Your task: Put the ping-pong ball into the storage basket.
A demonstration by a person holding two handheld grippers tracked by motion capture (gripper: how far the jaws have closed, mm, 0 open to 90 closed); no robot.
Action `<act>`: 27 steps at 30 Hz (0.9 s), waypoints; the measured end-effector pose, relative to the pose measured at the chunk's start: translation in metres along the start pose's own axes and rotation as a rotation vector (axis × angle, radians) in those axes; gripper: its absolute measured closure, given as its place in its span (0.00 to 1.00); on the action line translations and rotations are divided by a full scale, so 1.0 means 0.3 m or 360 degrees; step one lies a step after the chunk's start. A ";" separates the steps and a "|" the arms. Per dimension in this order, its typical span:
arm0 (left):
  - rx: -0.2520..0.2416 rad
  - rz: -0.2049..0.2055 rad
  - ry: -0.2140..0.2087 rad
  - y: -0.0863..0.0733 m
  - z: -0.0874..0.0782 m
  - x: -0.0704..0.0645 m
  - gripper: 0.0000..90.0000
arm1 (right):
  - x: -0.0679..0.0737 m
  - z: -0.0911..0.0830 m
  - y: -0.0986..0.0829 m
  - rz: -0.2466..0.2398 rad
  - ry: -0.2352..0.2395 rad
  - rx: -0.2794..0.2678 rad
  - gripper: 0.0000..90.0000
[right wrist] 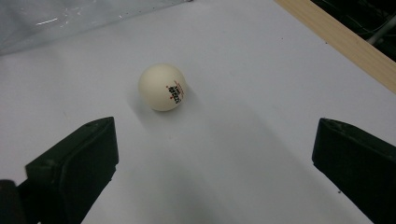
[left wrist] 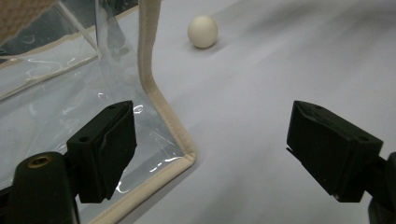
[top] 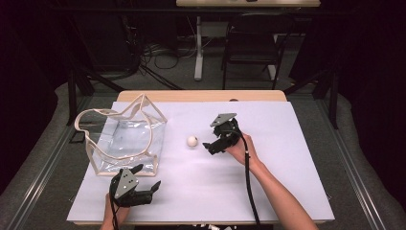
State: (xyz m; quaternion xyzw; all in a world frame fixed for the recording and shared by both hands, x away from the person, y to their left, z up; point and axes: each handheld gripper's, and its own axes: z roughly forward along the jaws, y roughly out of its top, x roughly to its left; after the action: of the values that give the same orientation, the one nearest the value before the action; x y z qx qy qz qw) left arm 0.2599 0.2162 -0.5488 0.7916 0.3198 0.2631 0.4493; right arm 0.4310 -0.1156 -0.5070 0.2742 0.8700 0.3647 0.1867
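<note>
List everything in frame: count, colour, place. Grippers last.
small white ball with red and black print: 1, white, on the sheet mid-table, between bag and right gripper, touching neither
clear plastic bag with beige fabric trim and handles: 1, transparent and beige, left part of the sheet, mouth open
white sheet covering the table: 1, white, over most of the tabletop
light wooden table: 1, pale wood, far edge showing beyond the sheet
dark chair: 1, black, on the floor behind the table
left gripper: 1, black, near front corner of the bag, jaws open
right gripper: 1, black, right of the ball, jaws open, pointed at it
</note>
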 end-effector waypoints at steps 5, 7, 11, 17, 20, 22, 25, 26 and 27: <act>0.0000 -0.0002 0.0000 0.000 0.001 0.000 0.18 | 0.004 0.013 0.008 -0.0004 0.0009 -0.0003 0.00; 0.0001 -0.0003 -0.0003 0.000 0.001 0.000 0.18 | 0.007 0.020 0.009 -0.0009 0.0016 0.0000 0.00; 0.0000 -0.0004 -0.0004 0.000 0.003 -0.001 0.18 | 0.012 0.031 0.010 -0.0002 0.0026 0.0002 0.00; 0.0002 -0.0001 -0.0004 -0.001 0.001 0.001 0.18 | 0.024 0.047 0.015 0.0000 0.0040 -0.0010 0.00; 0.0002 -0.0003 -0.0004 -0.001 0.001 0.000 0.18 | 0.028 0.055 0.017 0.0000 0.0046 -0.0012 0.00; 0.0003 -0.0003 -0.0007 -0.001 0.002 -0.001 0.18 | 0.032 0.064 0.019 0.0003 0.0050 -0.0009 0.00; 0.0003 -0.0002 -0.0007 -0.001 0.003 -0.001 0.18 | 0.036 0.075 0.019 0.0004 0.0063 -0.0008 0.00; 0.0002 -0.0002 -0.0007 -0.001 0.003 -0.001 0.18 | 0.038 0.077 0.019 0.0005 0.0062 -0.0002 0.00; 0.0002 -0.0002 -0.0007 -0.001 0.003 -0.001 0.18 | 0.039 0.081 0.019 0.0009 0.0066 -0.0006 0.00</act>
State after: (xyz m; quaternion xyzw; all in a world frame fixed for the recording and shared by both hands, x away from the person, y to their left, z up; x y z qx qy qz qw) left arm 0.2603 0.2156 -0.5494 0.7923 0.3197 0.2608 0.4496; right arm 0.4365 -0.0920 -0.5204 0.2688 0.8722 0.3724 0.1680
